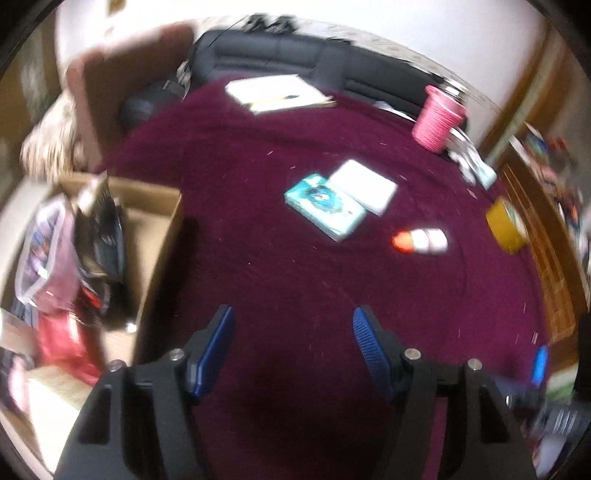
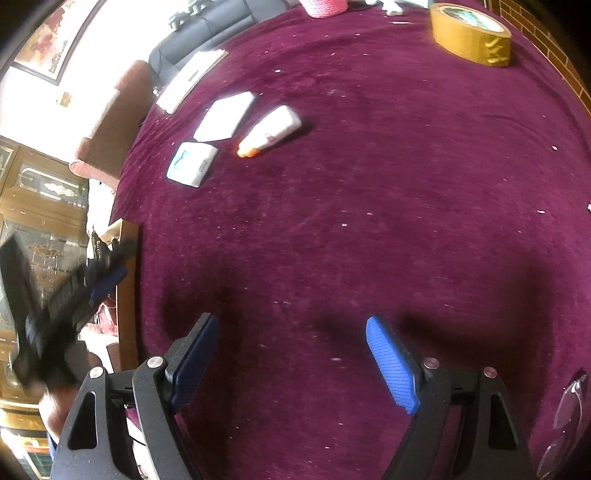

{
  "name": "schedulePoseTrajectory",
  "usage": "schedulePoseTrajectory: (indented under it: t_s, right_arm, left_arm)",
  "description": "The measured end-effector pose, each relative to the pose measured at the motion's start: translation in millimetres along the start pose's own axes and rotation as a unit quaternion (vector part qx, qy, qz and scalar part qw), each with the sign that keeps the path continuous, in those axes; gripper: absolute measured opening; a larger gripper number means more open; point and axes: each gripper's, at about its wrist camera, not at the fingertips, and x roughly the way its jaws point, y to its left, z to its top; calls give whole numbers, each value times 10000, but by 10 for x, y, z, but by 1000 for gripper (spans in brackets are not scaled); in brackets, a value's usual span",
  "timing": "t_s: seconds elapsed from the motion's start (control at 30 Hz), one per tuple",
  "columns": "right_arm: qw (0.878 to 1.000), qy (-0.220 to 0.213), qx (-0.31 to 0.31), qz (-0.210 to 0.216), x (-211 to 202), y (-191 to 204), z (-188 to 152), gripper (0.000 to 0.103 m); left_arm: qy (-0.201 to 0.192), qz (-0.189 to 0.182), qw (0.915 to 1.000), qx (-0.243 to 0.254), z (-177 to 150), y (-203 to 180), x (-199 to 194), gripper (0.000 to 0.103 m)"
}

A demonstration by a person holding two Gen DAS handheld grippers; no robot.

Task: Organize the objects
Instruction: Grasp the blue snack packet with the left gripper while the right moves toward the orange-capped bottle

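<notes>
A table draped in a maroon cloth [image 2: 369,206] carried everything. A teal box [image 1: 324,206] lay touching a white box [image 1: 364,186], with a white bottle with an orange cap [image 1: 421,240] near them. A roll of tan tape [image 2: 471,35] sat well apart, a pink cup [image 1: 437,118] and a white notepad [image 1: 275,92] by the far edge.

Bare maroon cloth [image 2: 369,221] ahead of both claws; cardboard box [image 1: 159,236] blocks left edge.
</notes>
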Motion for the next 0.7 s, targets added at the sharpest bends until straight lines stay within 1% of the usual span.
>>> schedulePoseTrajectory:
  t_s: [0.07, 0.1, 0.17, 0.27, 0.3, 0.33, 0.4, 0.47, 0.53, 0.6, 0.67, 0.7]
  right_arm:
    - [10000, -19, 33, -15, -20, -61, -10, 86]
    - [10000, -26, 48, -17, -28, -88, -11, 86]
    - [10000, -43, 87, -24, -47, -146, -16, 86]
    - [9999, -98, 124, -49, -95, -226, -21, 86]
    - [9998, -111, 131, -46, -109, -242, -22, 86]
    - [9998, -127, 135, -50, -122, -255, -21, 86]
    - [9998, -158, 148, -48, -153, -296, -16, 86]
    - [9997, -181, 159, -48, -186, -338, -20, 86]
    - [9996, -185, 182, -64, -200, -377, -23, 86]
    - [9995, -191, 234, -83, -217, -425, -31, 86]
    - [9993, -213, 276, -106, -237, -475, -37, 86]
    - [9993, -219, 295, -110, -240, -491, -36, 86]
  left_arm:
    - [196, -225, 9984, -488, 127, 61, 155, 65]
    - [304, -301, 9963, -752, 208, 85, 243, 65]
    - [446, -464, 9919, -1100, 326, 90, 396, 65]
    - [592, -497, 9848, -1556, 475, 37, 610, 65]
    - [657, -438, 9827, -1675, 515, 13, 685, 65]
    - [743, -304, 9799, -1825, 548, -10, 759, 65]
    - [913, -181, 9730, -2110, 604, -62, 908, 67]
    - [869, 116, 9700, -2266, 658, -138, 1014, 67]
    - [817, 216, 9694, -2303, 697, -195, 1068, 67]
    - [769, 374, 9709, -2238, 746, -260, 1143, 74]
    - [639, 593, 9729, -2144, 806, -311, 1183, 76]
    - [595, 674, 9728, -2135, 840, -319, 1210, 79]
